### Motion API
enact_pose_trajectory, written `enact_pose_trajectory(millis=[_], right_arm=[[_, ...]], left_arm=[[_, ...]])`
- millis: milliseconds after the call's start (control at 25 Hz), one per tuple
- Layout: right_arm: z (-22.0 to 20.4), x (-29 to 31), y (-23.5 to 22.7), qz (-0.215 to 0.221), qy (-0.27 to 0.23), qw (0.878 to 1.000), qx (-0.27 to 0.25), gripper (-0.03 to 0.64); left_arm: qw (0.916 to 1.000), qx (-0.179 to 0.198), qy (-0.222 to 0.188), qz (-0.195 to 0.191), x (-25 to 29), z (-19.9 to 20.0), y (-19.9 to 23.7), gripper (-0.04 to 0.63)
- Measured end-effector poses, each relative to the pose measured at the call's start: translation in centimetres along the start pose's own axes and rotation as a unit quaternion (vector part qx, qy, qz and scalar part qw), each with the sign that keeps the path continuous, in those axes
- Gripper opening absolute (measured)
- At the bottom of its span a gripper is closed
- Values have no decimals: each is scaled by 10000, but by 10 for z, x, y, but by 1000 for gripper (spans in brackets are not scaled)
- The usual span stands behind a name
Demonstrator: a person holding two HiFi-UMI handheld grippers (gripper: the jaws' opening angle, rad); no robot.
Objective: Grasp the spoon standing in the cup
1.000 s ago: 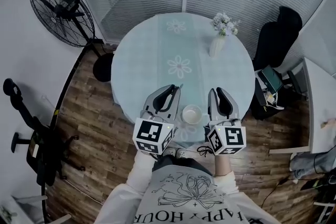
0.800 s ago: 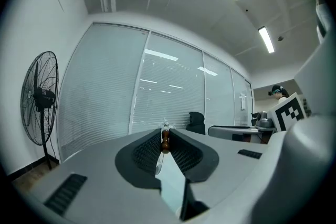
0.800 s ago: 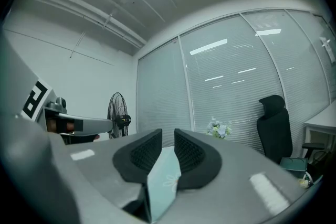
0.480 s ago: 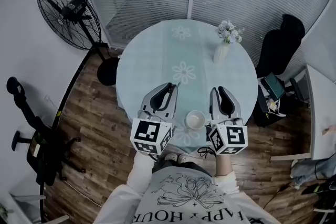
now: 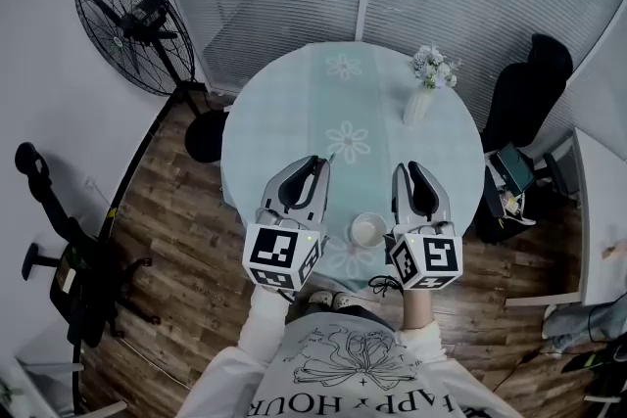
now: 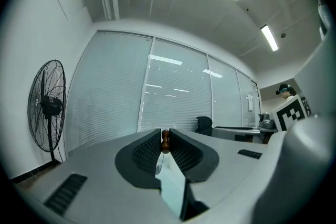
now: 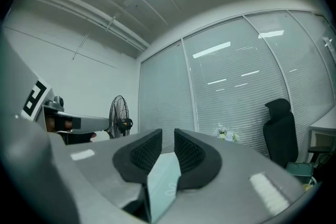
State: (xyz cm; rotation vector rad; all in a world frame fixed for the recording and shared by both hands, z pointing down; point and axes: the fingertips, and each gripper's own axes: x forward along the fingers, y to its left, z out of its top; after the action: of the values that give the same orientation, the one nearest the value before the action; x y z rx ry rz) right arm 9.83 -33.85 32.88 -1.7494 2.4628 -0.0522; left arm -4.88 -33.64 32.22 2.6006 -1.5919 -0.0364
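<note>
A white cup (image 5: 367, 230) stands near the front edge of the round table (image 5: 284, 113), between my two grippers, and no spoon shows in it. My left gripper (image 5: 319, 162) is shut on the spoon (image 5: 331, 156), whose thin end pokes out past the fingertips. In the left gripper view the spoon (image 6: 165, 139) shows as a brown knob on a slim stem, pinched between the pads of that gripper (image 6: 165, 146). My right gripper (image 5: 409, 169) hovers right of the cup. Its jaws (image 7: 167, 136) stand slightly apart with nothing between them.
A white vase of flowers (image 5: 419, 91) stands at the table's far right. A standing fan (image 5: 132, 24) is on the floor to the left, a black chair (image 5: 529, 78) to the right, and another chair (image 5: 59, 259) at the left edge. Blinds close off the back.
Both grippers have risen a little above the table, the spoon still in the left one. The cup now lies further back along the grippers, nearer the marker cubes.
</note>
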Motion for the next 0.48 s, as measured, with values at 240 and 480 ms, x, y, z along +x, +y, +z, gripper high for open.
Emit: enact_pose_trajectory(millis=[240,480], right_arm=[[0,2,0,-47,14,10000,-42,66],[-2,1,-1,-67,30,10000,-41,66]], left_arm=[[10000,-44,16,10,0,-2,2,52],[10000,-52,6,7,1,-3,1,52]])
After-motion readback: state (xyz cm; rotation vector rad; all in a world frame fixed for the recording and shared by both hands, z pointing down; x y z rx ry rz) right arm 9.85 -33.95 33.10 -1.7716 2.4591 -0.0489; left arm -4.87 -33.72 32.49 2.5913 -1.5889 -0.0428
